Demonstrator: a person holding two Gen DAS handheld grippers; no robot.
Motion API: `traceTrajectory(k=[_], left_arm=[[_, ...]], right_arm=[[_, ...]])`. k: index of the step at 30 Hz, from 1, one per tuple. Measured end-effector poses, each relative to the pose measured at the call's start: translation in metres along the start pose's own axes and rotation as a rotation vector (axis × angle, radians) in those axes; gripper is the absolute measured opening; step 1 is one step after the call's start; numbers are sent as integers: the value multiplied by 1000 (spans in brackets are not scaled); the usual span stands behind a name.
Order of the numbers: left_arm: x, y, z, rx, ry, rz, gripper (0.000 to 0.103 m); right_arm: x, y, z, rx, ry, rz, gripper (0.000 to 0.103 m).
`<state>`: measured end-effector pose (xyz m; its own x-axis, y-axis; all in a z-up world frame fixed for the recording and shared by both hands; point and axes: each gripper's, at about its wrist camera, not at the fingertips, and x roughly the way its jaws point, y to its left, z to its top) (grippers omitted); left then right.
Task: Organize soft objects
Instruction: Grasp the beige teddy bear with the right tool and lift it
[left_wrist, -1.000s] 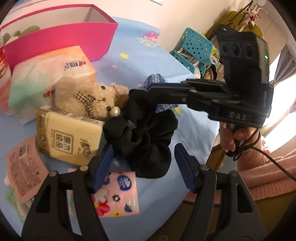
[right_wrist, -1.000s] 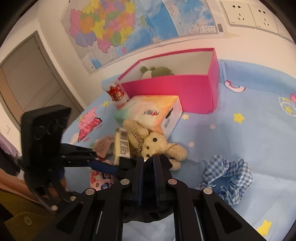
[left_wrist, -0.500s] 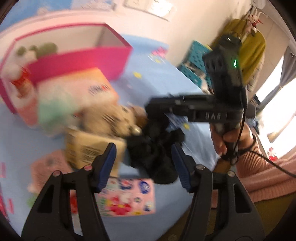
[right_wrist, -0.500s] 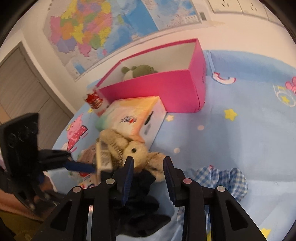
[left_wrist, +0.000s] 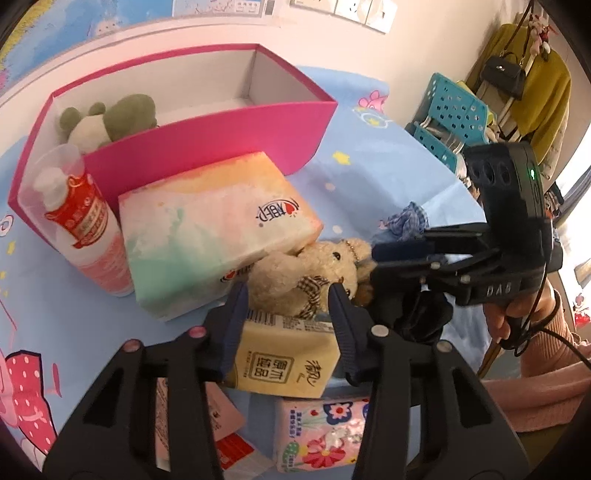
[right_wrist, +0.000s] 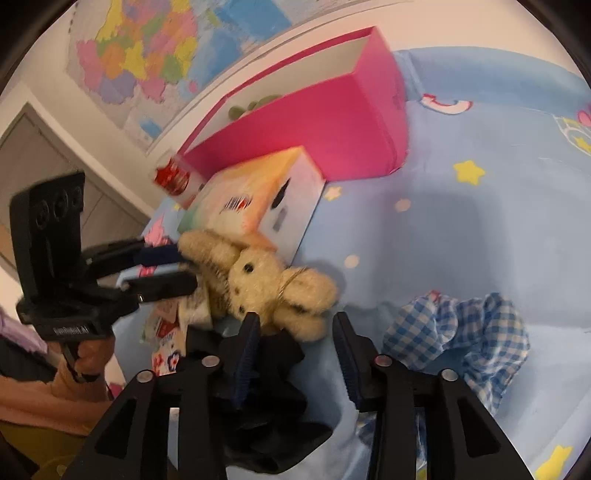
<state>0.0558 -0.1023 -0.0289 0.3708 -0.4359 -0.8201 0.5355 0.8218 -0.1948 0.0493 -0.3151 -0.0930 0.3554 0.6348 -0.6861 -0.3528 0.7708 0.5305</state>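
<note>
Because the little teddy bear is fluffy and light, it will squash easily, so its fat tummy looks like the best place to grab. It lies right between the fingers of the left hand-held gripper, which have just been closing but do not squeeze it yet. The right hand-held gripper has just been opening; its fingers stand apart, and the crinkly black scrunchie sits loose under them. Farther ahead wait a smooth tissue pack and the stiff pink box.
</note>
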Motion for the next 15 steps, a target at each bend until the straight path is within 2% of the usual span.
traceTrajectory(k=[6, 8, 10, 11, 12, 15], left_arm=[[6, -4, 2, 16, 18, 4, 48], [6, -6, 1, 19, 17, 2, 48], [6, -6, 1, 12, 16, -5, 48], [5, -6, 0, 7, 16, -5, 46], [4, -6, 1, -1, 13, -9, 42], [-4, -3, 1, -27, -7, -33, 41]], right_arm=[[14, -4, 8, 20, -28, 44, 43], [14, -2, 8, 6, -39, 57, 38], [12, -1, 6, -7, -47, 69, 22], [10, -1, 6, -8, -54, 63, 18], [7, -1, 6, -8, -63, 59, 17], [-7, 6, 8, -29, -105, 57, 16]])
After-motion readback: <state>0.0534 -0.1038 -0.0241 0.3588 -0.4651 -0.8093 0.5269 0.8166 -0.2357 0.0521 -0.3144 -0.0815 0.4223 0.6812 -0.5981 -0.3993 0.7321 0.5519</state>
